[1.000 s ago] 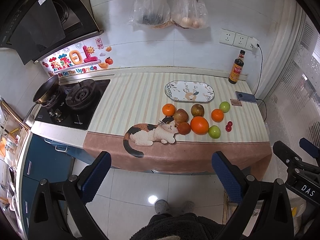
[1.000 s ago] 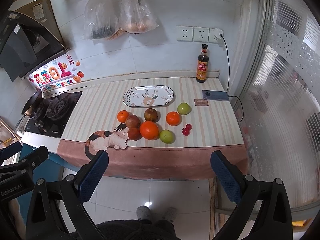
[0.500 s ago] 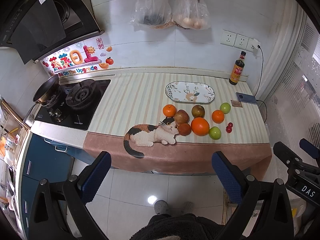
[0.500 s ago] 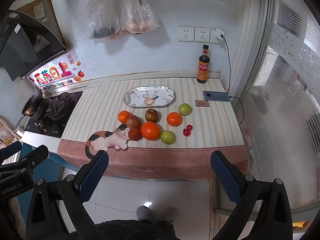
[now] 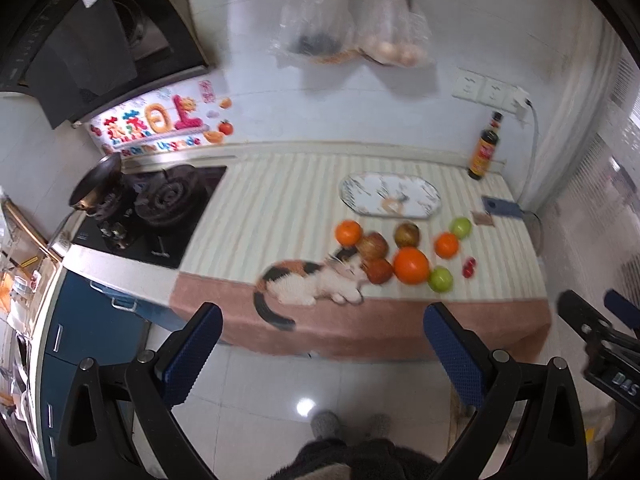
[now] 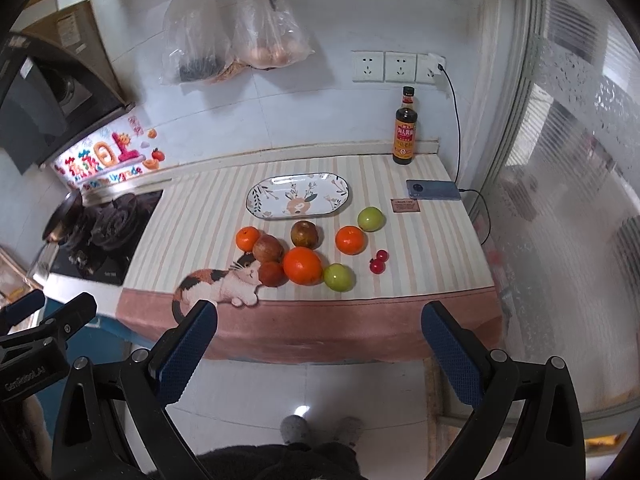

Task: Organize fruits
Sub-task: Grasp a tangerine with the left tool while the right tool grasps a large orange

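Note:
Several fruits lie loose on the striped counter mat: a large orange (image 6: 303, 265), two small oranges (image 6: 350, 240) (image 6: 247, 238), two green apples (image 6: 371, 219) (image 6: 339, 277), brownish fruits (image 6: 305, 234) and two small red cherry tomatoes (image 6: 378, 261). An empty oval patterned plate (image 6: 298, 196) lies just behind them. The large orange (image 5: 411, 265) and the plate (image 5: 390, 199) also show in the blurred left wrist view. My left gripper (image 5: 322, 350) and right gripper (image 6: 318, 350) are both open and empty, held over the floor in front of the counter.
A soy sauce bottle (image 6: 405, 133) stands at the back right, a phone (image 6: 433, 190) on a cable and a small card (image 6: 405, 205) beside it. A gas hob (image 6: 106, 236) with a pan is at the left. Bags (image 6: 236, 52) hang on the wall.
Both grippers have moved a little closer to the counter; the left wrist view is now motion-blurred. The fruits and plate have not moved.

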The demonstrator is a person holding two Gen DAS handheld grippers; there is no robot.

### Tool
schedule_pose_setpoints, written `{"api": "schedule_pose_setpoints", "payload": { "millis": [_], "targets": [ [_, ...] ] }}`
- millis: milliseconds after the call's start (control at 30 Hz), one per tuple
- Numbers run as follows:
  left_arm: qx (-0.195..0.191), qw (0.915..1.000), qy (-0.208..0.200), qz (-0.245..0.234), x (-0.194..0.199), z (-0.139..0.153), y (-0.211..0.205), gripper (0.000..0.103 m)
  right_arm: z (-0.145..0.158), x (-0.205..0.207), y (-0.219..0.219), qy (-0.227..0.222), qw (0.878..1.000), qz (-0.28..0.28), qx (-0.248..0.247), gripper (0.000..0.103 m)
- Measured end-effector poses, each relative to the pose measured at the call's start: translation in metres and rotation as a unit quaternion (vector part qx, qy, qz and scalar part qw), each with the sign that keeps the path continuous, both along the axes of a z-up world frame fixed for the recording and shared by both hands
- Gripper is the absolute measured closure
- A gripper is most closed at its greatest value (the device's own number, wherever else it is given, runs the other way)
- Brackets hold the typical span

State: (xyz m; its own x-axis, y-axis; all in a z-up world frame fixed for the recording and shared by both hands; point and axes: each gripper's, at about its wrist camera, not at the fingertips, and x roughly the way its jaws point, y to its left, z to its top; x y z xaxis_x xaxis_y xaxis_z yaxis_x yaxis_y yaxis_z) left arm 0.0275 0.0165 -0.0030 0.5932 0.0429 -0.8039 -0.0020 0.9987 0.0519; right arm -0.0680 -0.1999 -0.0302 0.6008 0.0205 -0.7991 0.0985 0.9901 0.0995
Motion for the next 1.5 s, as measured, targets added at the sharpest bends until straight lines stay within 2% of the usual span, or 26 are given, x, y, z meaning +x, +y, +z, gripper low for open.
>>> {"api": "schedule_pose_setpoints", "payload": {
  "millis": [133, 267, 467, 567, 767, 867, 967, 1033, 1067, 1133, 1200, 1267, 1400, 1500],
  "targets": [
    [0.029, 0.9989, -0.028, 0.022, 0.024, -0.017, 0.015, 0.0, -0.013, 0.016, 0.008, -0.043, 0.999, 0.006, 0.013, 0.0],
    [0.035, 0.9986, -0.016, 0.036, 0.055, -0.045, 0.034, 0.0, -0.041, 0.045, 0.019, -0.027, 1.0, 0.004, 0.014, 0.0],
    [0.024, 0.9969, 0.061, 0.044, 0.104, -0.103, 0.048, 0.0, -0.109, 0.106, 0.026, 0.038, 0.998, 0.001, 0.043, 0.0],
    [0.018, 0.9934, 0.103, 0.047, 0.129, -0.136, 0.045, 0.0, -0.149, 0.144, 0.026, 0.076, 0.995, 0.006, 0.058, 0.0],
    [0.015, 0.9834, 0.177, 0.039, 0.171, -0.195, 0.024, 0.0, -0.231, 0.232, 0.022, 0.155, 0.985, 0.062, 0.049, 0.001],
    [0.009, 0.9738, 0.224, 0.039, 0.191, -0.229, 0.011, 0.0, -0.279, 0.271, 0.023, 0.215, 0.97, 0.113, 0.035, 0.004],
    [-0.007, 0.9639, 0.262, 0.047, 0.205, -0.254, 0.005, 0.0, -0.317, 0.297, 0.035, 0.264, 0.949, 0.173, 0.024, 0.007],
    [-0.038, 0.9557, 0.287, 0.055, 0.215, -0.267, 0.004, 0.0, -0.335, 0.307, 0.044, 0.281, 0.937, 0.205, 0.017, 0.009],
    [-0.063, 0.9488, 0.303, 0.063, 0.219, -0.276, 0.005, 0.0, -0.343, 0.311, 0.049, 0.288, 0.931, 0.222, 0.018, 0.017],
    [-0.11, 0.9338, 0.331, 0.08, 0.227, -0.291, 0.006, 0.002, -0.357, 0.318, 0.057, 0.299, 0.923, 0.243, 0.004, 0.023],
    [-0.158, 0.9169, 0.354, 0.095, 0.232, -0.305, 0.005, 0.01, -0.358, 0.318, 0.06, 0.291, 0.921, 0.258, -0.007, 0.025],
    [-0.187, 0.9059, 0.366, 0.103, 0.237, -0.314, 0.0, 0.01, -0.36, 0.321, 0.053, 0.3, 0.92, 0.252, 0.01, 0.025],
    [-0.215, 0.8929, 0.384, 0.096, 0.245, -0.331, -0.023, 0.01, -0.362, 0.324, 0.04, 0.302, 0.92, 0.248, 0.015, 0.025],
    [-0.217, 0.8873, 0.399, 0.081, 0.25, -0.344, -0.043, 0.01, -0.361, 0.324, 0.038, 0.303, 0.918, 0.256, 0.003, 0.025]
  ]
}}
